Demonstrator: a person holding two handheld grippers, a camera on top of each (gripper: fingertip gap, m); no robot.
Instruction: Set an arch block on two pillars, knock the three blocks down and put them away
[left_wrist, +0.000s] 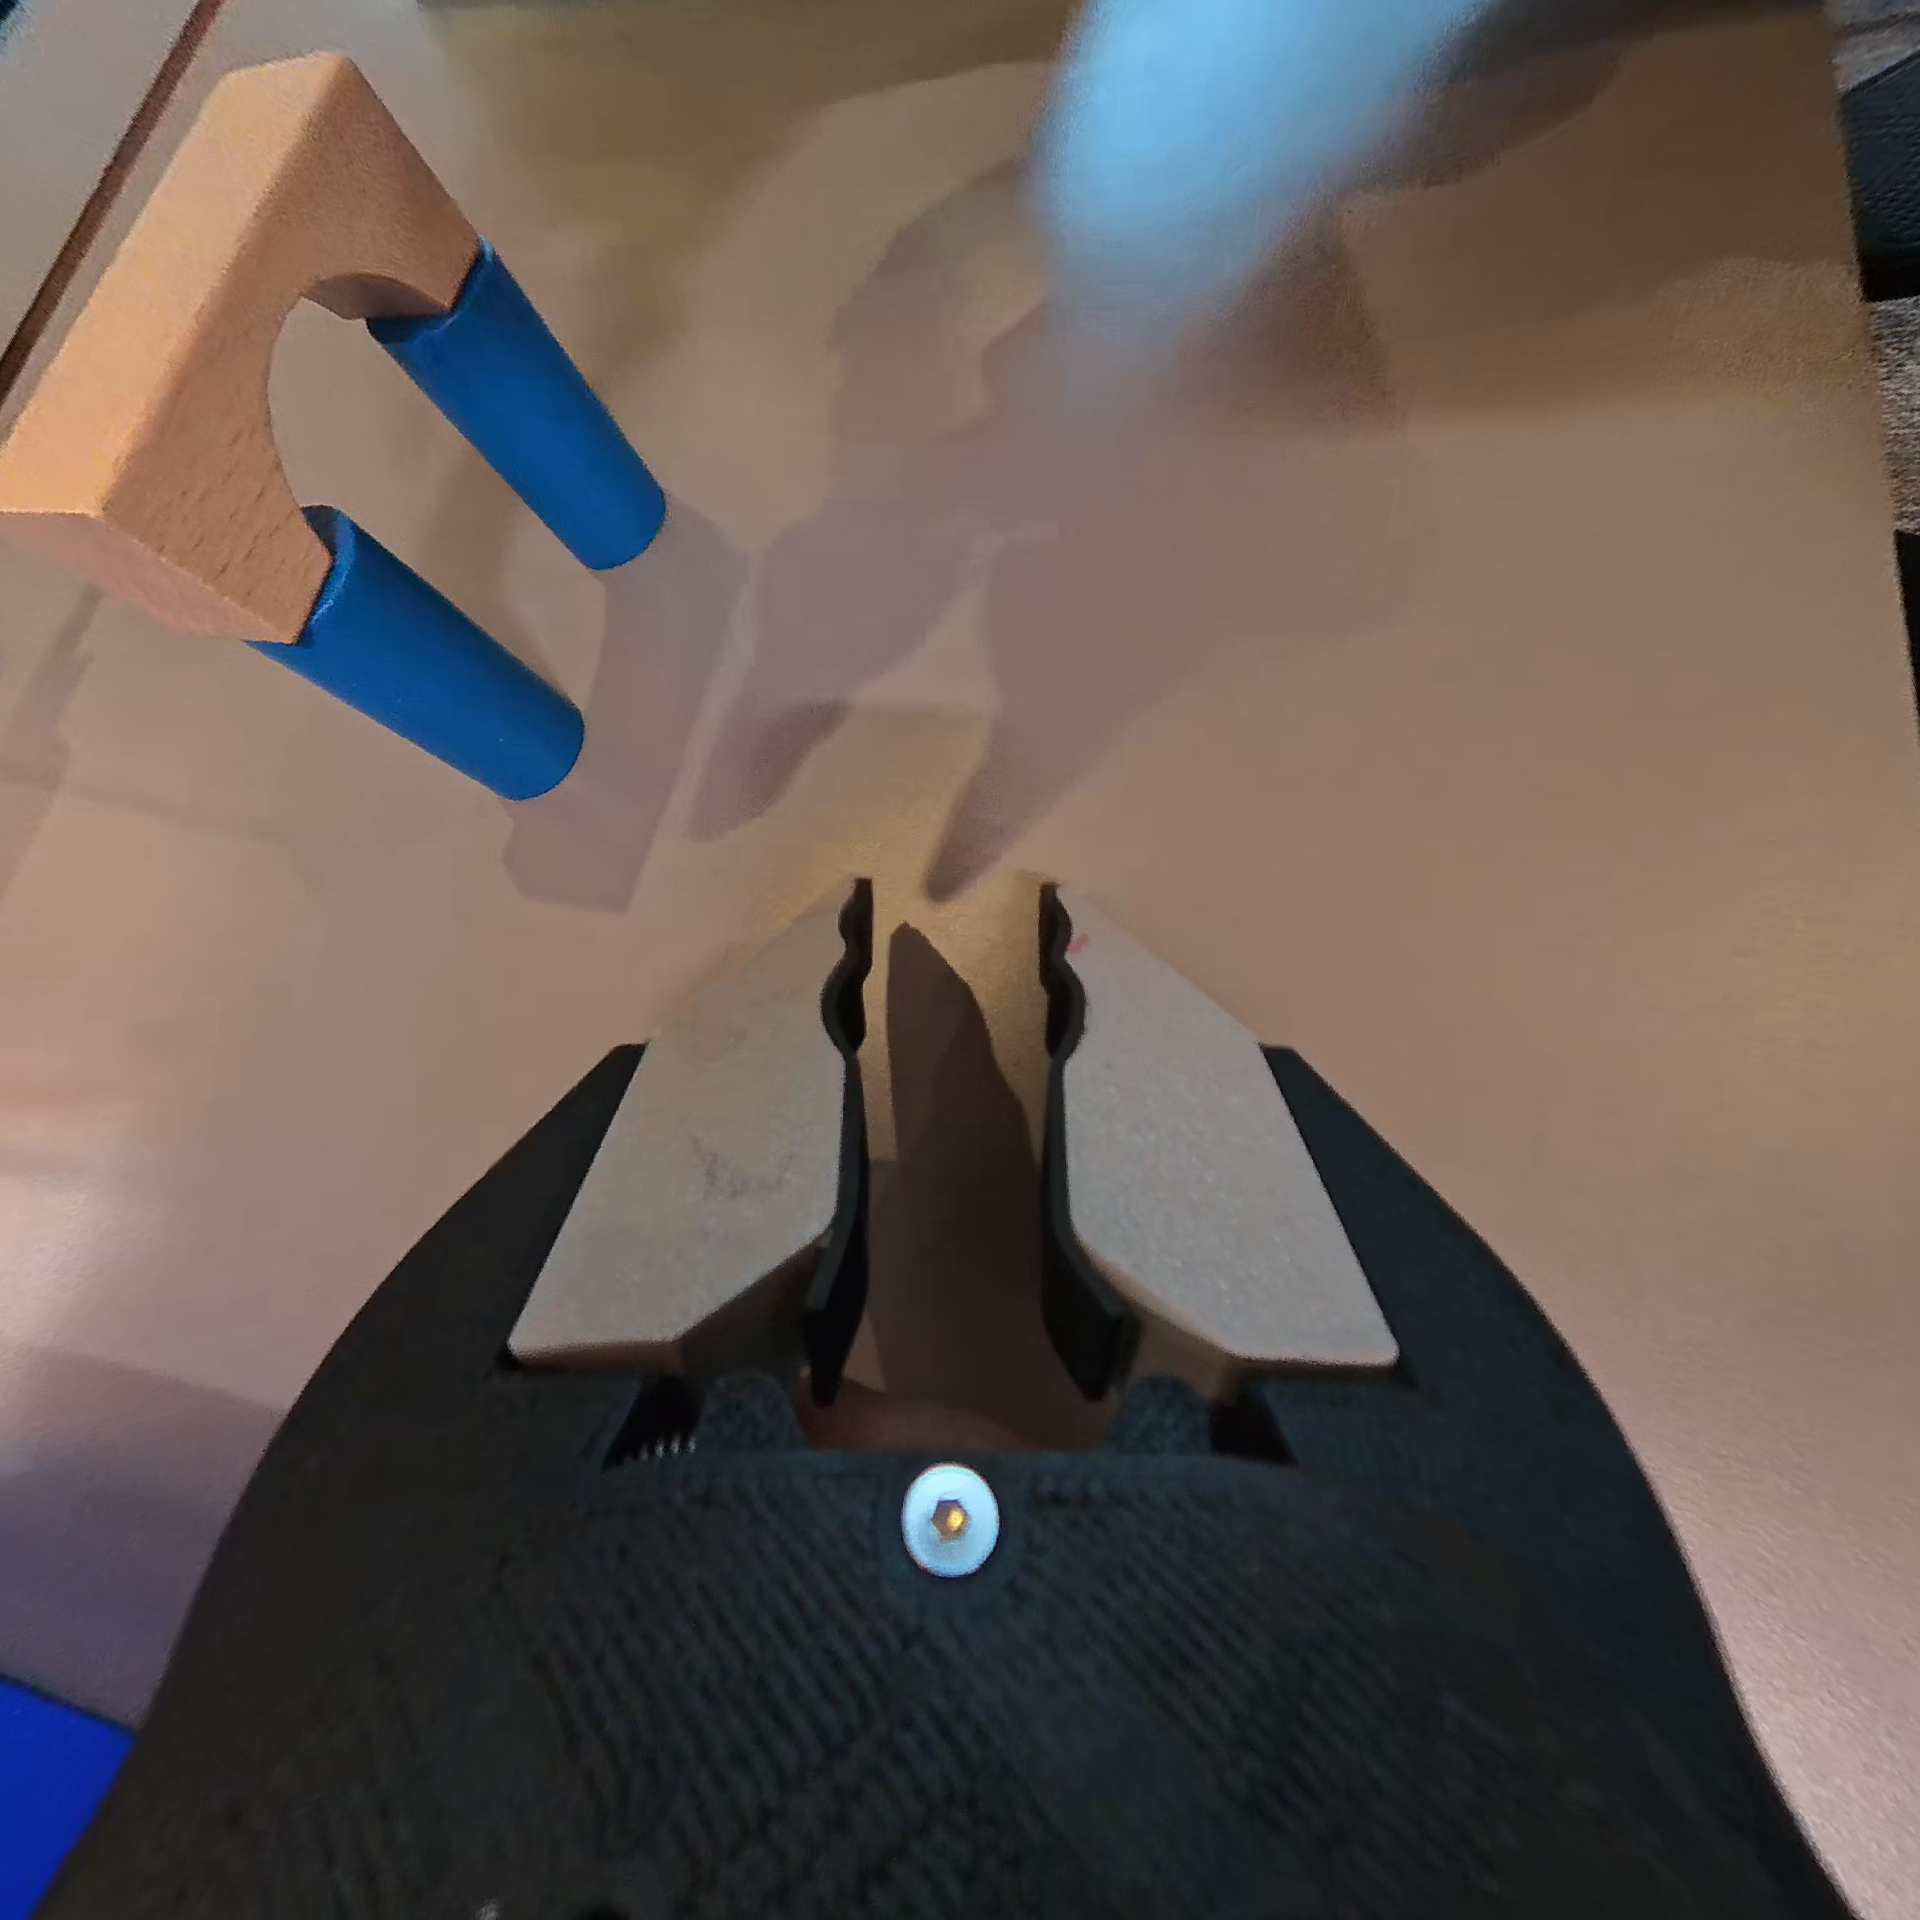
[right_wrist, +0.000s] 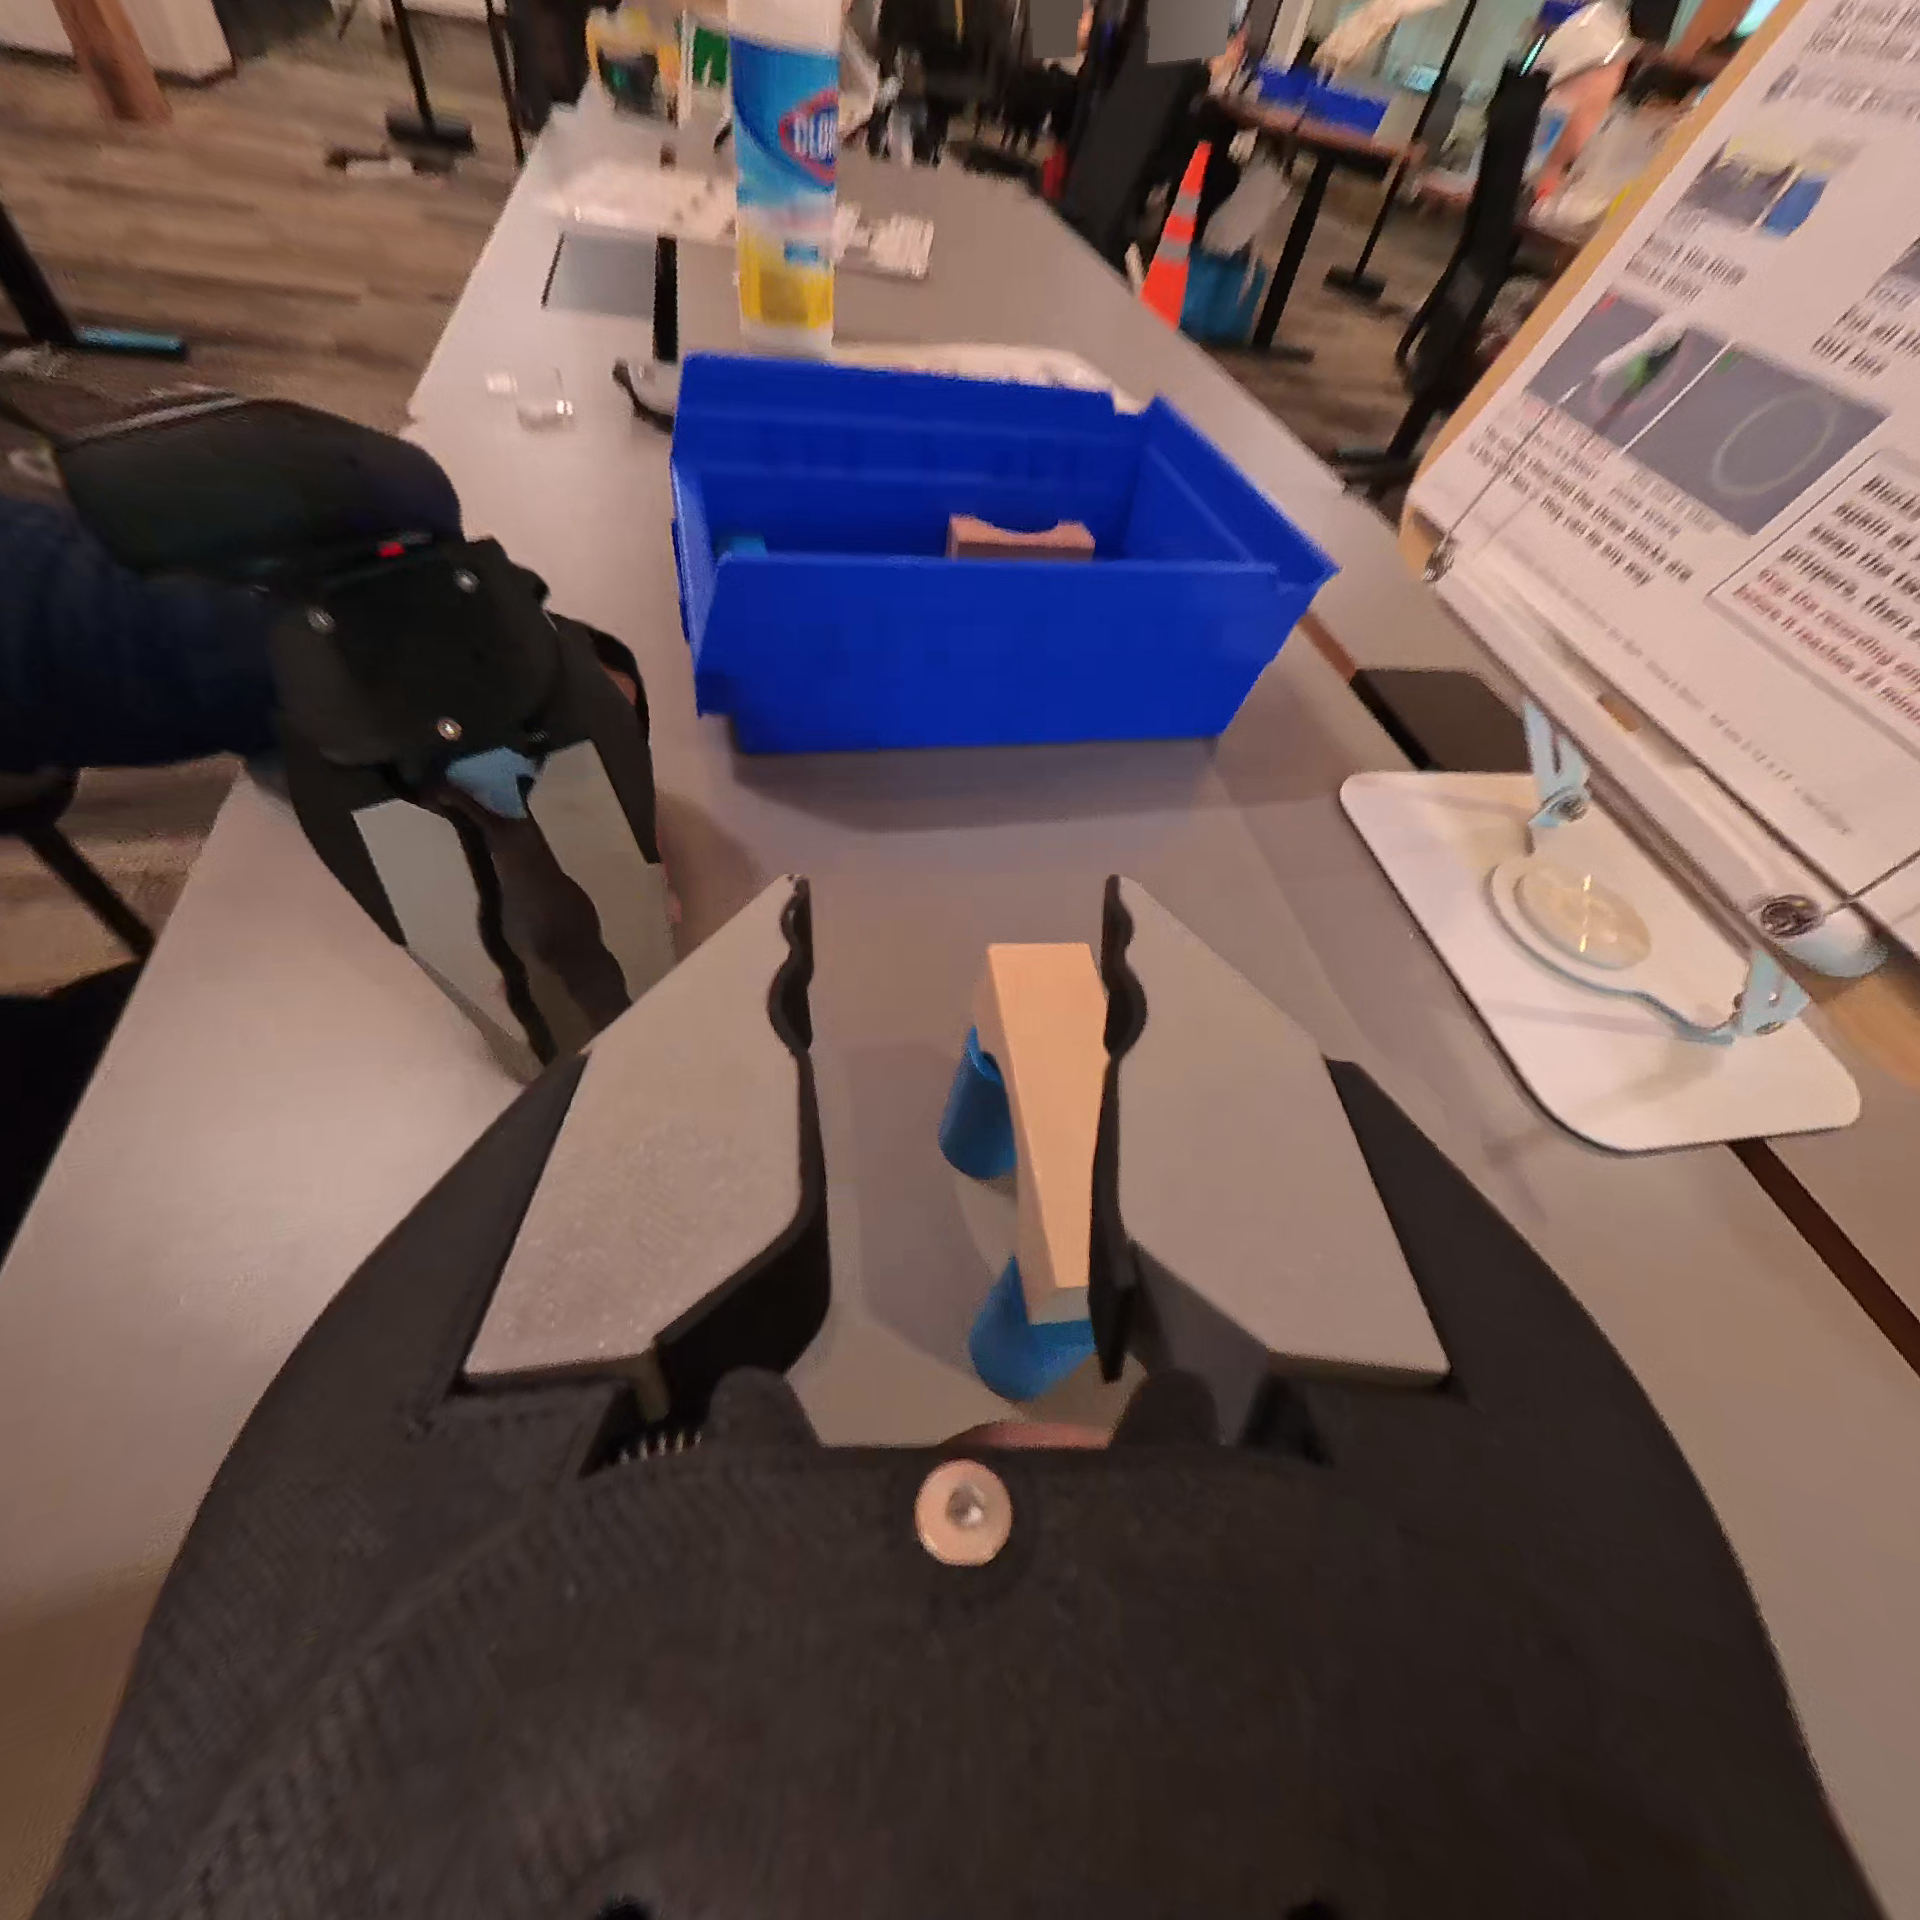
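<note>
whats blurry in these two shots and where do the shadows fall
Left wrist view: a pale blue smear is motion-blurred, and soft overlapping shadows cross the table. Right wrist view: background room soft, wooden arch block fairly crisp, blue bin shading the table.

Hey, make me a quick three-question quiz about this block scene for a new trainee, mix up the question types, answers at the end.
1. True or false: the wooden arch block already rests on top of both blue pillars.
2. Multiple choice: the right gripper is A) shut on the arch, B) open, with the arch close beside one finger and a wide gap to the other, C) holding a pillar.
3. Short answer: what container stands on the table beyond the structure, and does anything show in it?

Key: 1 true. 2 B. 3 A blue bin; another wooden arch piece and a bit of something blue show inside.
</note>
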